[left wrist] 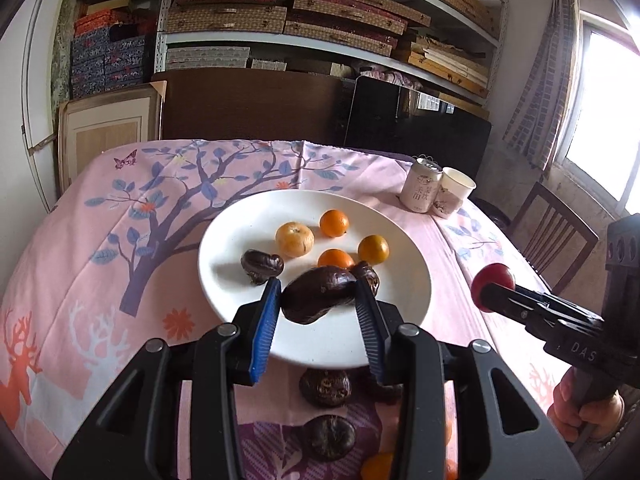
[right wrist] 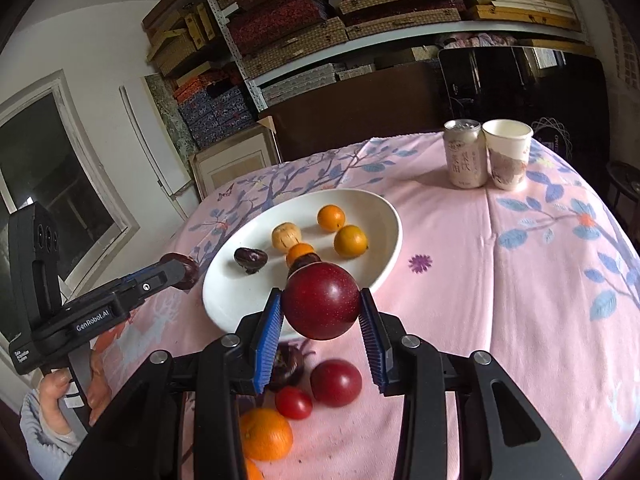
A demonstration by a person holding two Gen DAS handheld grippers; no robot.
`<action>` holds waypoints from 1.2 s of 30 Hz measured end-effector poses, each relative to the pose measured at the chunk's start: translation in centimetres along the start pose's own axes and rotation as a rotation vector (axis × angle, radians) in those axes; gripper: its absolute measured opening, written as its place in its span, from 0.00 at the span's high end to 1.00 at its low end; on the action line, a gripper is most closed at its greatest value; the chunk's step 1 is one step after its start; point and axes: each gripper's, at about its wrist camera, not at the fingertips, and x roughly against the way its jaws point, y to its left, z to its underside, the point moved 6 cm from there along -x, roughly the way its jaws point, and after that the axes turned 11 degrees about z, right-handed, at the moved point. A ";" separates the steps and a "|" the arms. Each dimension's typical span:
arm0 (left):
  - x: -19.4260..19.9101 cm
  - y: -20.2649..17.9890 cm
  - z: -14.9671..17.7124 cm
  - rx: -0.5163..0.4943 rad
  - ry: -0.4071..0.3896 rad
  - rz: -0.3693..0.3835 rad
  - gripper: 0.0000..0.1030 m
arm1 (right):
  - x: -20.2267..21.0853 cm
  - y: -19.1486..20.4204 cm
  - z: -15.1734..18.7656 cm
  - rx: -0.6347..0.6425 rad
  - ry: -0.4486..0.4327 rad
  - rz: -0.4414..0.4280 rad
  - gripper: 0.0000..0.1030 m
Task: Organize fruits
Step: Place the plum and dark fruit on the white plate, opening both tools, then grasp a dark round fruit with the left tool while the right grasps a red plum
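Note:
A white plate (left wrist: pixel 400 312) on the pink tablecloth holds several orange fruits (left wrist: pixel 334 223) and a dark wrinkled fruit (left wrist: pixel 262 265). My left gripper (left wrist: pixel 318 300) is shut on another dark wrinkled fruit (left wrist: pixel 318 294), held above the plate's near side. My right gripper (right wrist: pixel 322 308) is shut on a dark red plum (right wrist: pixel 322 300), held above the plate's (right wrist: pixel 224 288) near rim. The right gripper also shows in the left wrist view (left wrist: pixel 494 286), right of the plate. The left gripper also shows in the right wrist view (right wrist: pixel 184 272), left of the plate.
Loose fruit lies on the cloth near me: dark fruits (left wrist: pixel 326 388), a red plum (right wrist: pixel 336 382), a small tomato (right wrist: pixel 294 402), an orange (right wrist: pixel 266 434). A drink can (right wrist: pixel 466 152) and a paper cup (right wrist: pixel 508 152) stand at the far right. A chair (left wrist: pixel 556 232) stands beside the table.

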 end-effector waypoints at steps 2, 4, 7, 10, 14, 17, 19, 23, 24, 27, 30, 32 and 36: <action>-1.4 0.1 0.2 0.007 0.022 0.003 0.63 | -1.5 0.8 -0.8 0.012 0.013 -0.001 0.63; -2.7 0.4 0.8 0.006 0.056 0.001 0.63 | -3.5 1.3 -1.1 0.018 0.042 0.002 0.63; -4.3 1.1 1.8 0.008 0.092 -0.009 0.63 | -6.3 1.4 -0.5 0.006 0.098 0.000 0.60; -4.7 1.8 2.2 0.034 0.102 0.003 0.49 | -6.7 1.0 -0.4 -0.025 0.111 -0.039 0.49; -3.6 2.1 2.5 0.054 0.085 0.013 0.42 | -4.3 0.4 -1.0 -0.039 0.046 -0.052 0.47; -2.5 2.5 2.8 0.061 0.058 -0.010 0.29 | -2.8 -0.2 -0.7 -0.033 0.011 -0.032 0.42; -1.9 2.6 3.2 0.069 0.046 -0.015 0.25 | -2.3 -0.2 -0.1 -0.015 0.002 -0.023 0.39; -0.8 2.9 4.9 0.071 0.047 -0.061 0.15 | -1.7 -0.7 1.9 0.013 0.018 0.011 0.37; -0.5 2.9 5.5 0.072 0.054 -0.069 0.14 | -1.5 -1.1 2.3 0.012 0.028 0.012 0.37; 0.2 3.1 6.6 0.081 0.062 -0.079 0.12 | -1.1 -2.0 2.9 -0.021 0.037 0.022 0.28; 0.4 2.9 7.0 0.077 0.062 -0.081 0.11 | -0.6 -3.4 3.1 -0.082 0.032 0.032 0.26; 0.2 2.7 7.2 0.069 0.069 -0.079 0.11 | -0.4 -4.2 3.3 -0.122 0.039 0.029 0.26; -0.9 2.0 7.7 0.035 0.107 -0.075 0.11 | -0.7 -5.0 3.5 -0.163 0.059 0.026 0.26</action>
